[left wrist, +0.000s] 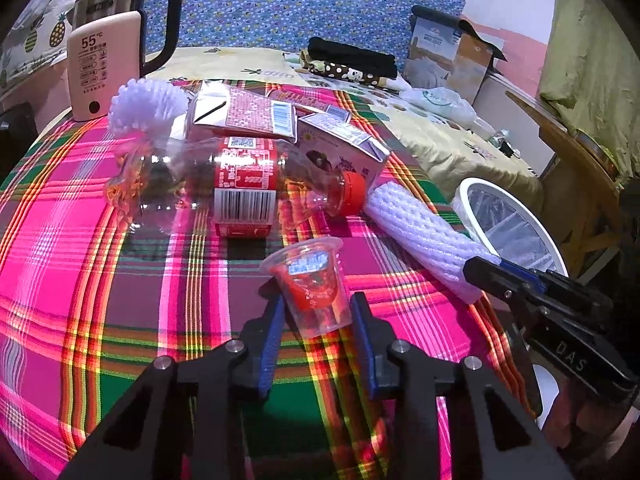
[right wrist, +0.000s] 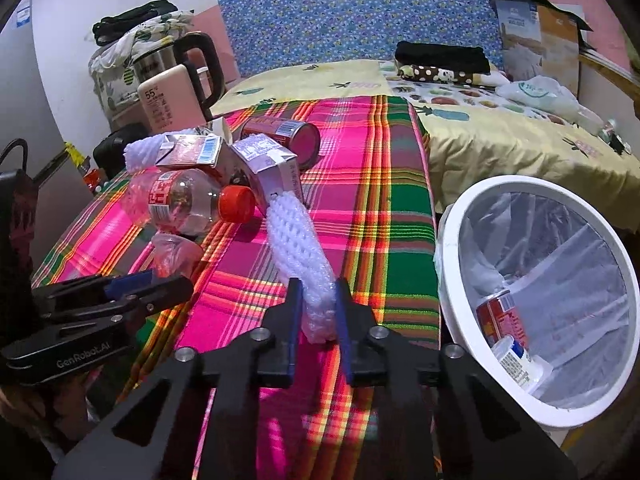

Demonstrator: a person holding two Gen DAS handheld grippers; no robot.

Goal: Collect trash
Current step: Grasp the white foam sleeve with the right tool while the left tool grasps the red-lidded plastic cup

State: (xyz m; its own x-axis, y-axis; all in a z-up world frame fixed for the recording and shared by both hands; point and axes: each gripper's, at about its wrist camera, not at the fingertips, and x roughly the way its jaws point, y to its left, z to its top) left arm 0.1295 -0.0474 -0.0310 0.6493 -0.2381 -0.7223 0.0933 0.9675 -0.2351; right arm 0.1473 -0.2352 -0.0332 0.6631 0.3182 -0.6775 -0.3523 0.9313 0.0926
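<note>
A bright pink, green and yellow plaid cloth (left wrist: pixel 120 280) covers the tabletop, with a bed under a yellow fruit-print sheet (right wrist: pixel 500 148) beyond it and a blue patterned panel (right wrist: pixel 360 12) against the far wall. On the cloth lies a heap of trash: a clear plastic bottle (left wrist: pixel 240 184) on its side with a red label and orange cap, two milk cartons (left wrist: pixel 344 148) stacked behind it, and a red can (right wrist: pixel 288 136) farther back. The left gripper (left wrist: pixel 316 312) has a small clear plastic cup (left wrist: pixel 312 288) between its blue pads, both of which lie against the cup's sides. The right gripper (right wrist: pixel 318 308) is pressed in on the near end of a white foam net sleeve (right wrist: pixel 296 240), which stretches away toward the cartons. Just right of the tabletop stands a white bin (right wrist: pixel 452 240) lined with a clear bag, holding a red can and a small white bottle. A cream kettle base (left wrist: pixel 100 64) sits at the far left.
</note>
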